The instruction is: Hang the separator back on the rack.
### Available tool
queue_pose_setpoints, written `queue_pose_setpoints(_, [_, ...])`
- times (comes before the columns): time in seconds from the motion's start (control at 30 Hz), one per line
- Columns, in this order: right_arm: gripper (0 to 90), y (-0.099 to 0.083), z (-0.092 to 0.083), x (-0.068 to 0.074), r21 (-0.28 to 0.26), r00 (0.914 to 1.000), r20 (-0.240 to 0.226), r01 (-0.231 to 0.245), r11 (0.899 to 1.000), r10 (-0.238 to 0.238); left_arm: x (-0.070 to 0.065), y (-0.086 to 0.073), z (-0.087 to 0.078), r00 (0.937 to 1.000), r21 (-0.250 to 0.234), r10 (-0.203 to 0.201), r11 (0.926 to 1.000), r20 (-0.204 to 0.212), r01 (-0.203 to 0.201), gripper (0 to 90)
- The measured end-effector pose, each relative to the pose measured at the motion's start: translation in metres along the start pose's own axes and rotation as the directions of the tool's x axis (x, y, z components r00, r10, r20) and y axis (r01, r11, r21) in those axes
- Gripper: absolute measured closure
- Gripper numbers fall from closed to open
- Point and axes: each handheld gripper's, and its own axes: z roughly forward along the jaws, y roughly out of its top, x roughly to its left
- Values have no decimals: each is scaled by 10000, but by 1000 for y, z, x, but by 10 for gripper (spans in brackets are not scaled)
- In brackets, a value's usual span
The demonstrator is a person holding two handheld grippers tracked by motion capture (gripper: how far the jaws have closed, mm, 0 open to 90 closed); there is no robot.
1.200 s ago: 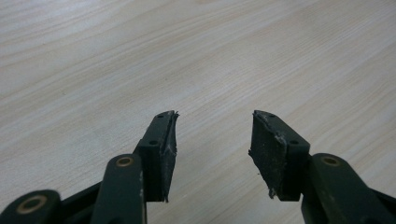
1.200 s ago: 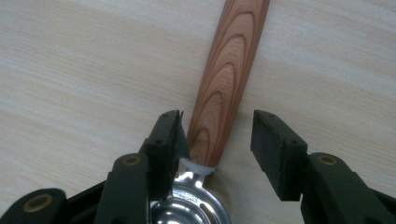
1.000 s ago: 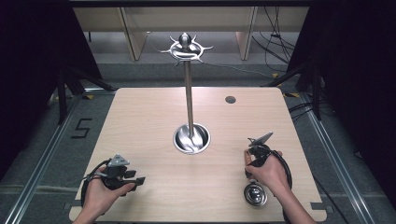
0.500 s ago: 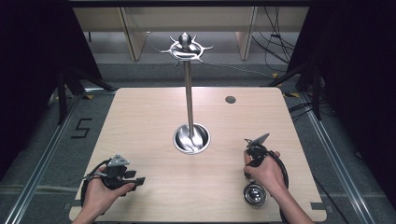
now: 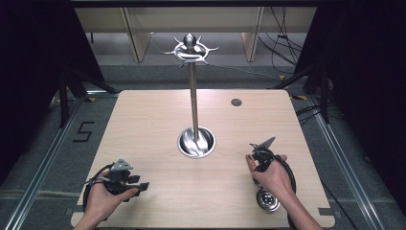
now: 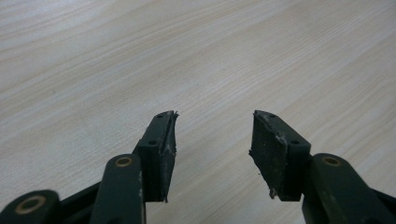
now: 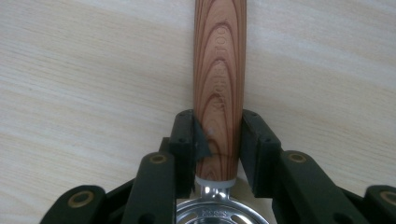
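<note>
At the lower right of the high view, our right gripper [image 5: 259,152] has just been closing, and its jaws now clamp the wooden handle [image 7: 219,93] of a slotted metal utensil [image 5: 268,199] lying on the table [image 5: 143,124]. Our left gripper [image 6: 212,144], lower left, rests with jaws apart over bare wood.

Brown wood-grained handle [image 7: 219,88], pale wooden table [image 5: 143,124], silver stand [image 5: 193,96]

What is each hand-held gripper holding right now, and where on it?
The right hand-held gripper clamps the utensil's wooden handle near its metal end. The left hand-held gripper is open and holds nothing.
</note>
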Motion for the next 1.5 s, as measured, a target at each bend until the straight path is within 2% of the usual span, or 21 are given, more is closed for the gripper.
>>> queue_pose_setpoints(0.1, [693, -1, -5, 2, -340, 9997, -74, 217, 9992, -220, 0, -1, 0, 10000, -141, -6, 9999, -28, 6, 492])
queue_pose_setpoints(0.13, [693, -2, -7, 7, -489, 9993, 345, -106, 9987, 123, 0, 0, 0, 10000, -91, -49, 9999, -14, 49, 491])
queue_pose_setpoints(0.17, [693, -3, -8, 4, -615, 9990, 323, 329, 9976, -309, 0, 0, -1, 10000, 5, -9, 10000, 9, 9, 491])
queue_pose_setpoints(0.2, [693, -3, -10, 7, -700, 9993, 364, 11, 9975, 15, 0, 0, -1, 10000, 1, -3, 10000, 13, 3, 491])
queue_pose_setpoints(0.4, [694, -8, -20, 4, -1521, 9993, 94, 362, 9877, -351, 0, 0, -1, 10000, -45, -7, 10000, 83, 8, 491])
queue_pose_setpoints(0.5, [694, -9, -28, 2, -2264, 9967, 291, 804, 9707, -757, 0, 0, -1, 10000, -45, -1, 10000, 80, 1, 491])
queue_pose_setpoints(0.77, [694, -11, -41, 2, -2861, 9946, 292, 1041, 9525, -999, 1, 0, -1, 10000, -84, 33, 10000, 85, -32, 491])
queue_pose_setpoints(0.83, [694, -12, -44, 3, -3126, 9969, 139, 774, 9467, -769, 1, 0, -1, 10000, -111, 27, 9999, 85, -26, 491])
queue_pose_setpoints(0.9, [694, -12, -47, 2, -3400, 9950, 249, 997, 9351, -970, 1, 0, -2, 10000, -129, 49, 9999, 63, -48, 491])
queue_pose_setpoints(0.97, [694, -12, -50, -2, -3835, 9865, 449, 1627, 9091, -1576, 1, 0, -2, 10000, -263, 18, 9997, 15, -18, 492])
queue_pose_setpoints(1.0, [694, -12, -51, -2, -3972, 9857, 459, 1671, 9024, -1623, 1, 0, -3, 10000, -232, 10, 9997, 51, -9, 492])
queue_pose_setpoints(1.03, [694, -13, -54, -2, -4288, 9841, 498, 1750, 8863, -1703, 1, 1, -3, 10000, -272, -6, 9996, 45, 8, 492])
queue_pose_setpoints(1.07, [694, -13, -54, -2, -4288, 9841, 498, 1750, 8863, -1703, 1, 1, -3, 10000, -272, -6, 9996, 45, 8, 492])
queue_pose_setpoints(1.1, [694, -13, -56, -1, -4560, 9825, 401, 1802, 8716, -1821, 2, 1, -3, 10000, -284, 2, 9996, 59, 0, 492])
queue_pose_setpoints(1.13, [694, -13, -56, -1, -4560, 9825, 401, 1802, 8716, -1821, 2, 1, -3, 10000, -295, -1, 9996, 62, 3, 492])
queue_pose_setpoints(1.23, [693, -14, -60, 1, -4956, 9820, 259, 1753, 8507, -1873, 2, 1, -4, 9999, -341, 110, 9994, 33, -109, 492])
queue_pose_setpoints(1.3, [693, -14, -62, 3, -5237, 9778, 238, 1894, 8306, -2080, 2, 1, -4, 9999, -329, 121, 9994, 24, -121, 491])
queue_pose_setpoints(1.37, [693, -15, -65, 5, -5695, 9710, 433, 2175, 7927, -2353, 2, 0, -3, 10000, -318, 27, 9995, 80, -25, 490])
queue_pose_setpoints(1.43, [693, -16, -67, 8, -5729, 9733, 320, 2042, 7938, -2273, 2, 0, -3, 10000, -313, 23, 9995, 77, -21, 490])
queue_pose_setpoints(1.47, [693, -16, -67, 9, -5828, 9730, 282, 2022, 7871, -2291, 2, 0, -3, 10000, -319, 22, 9995, 73, -19, 490])
queue_pose_setpoints(1.5, [693, -16, -68, 7, -5938, 9663, 486, 2313, 7707, -2526, 2, 1, -3, 10000, -329, 18, 9995, 72, -16, 490])
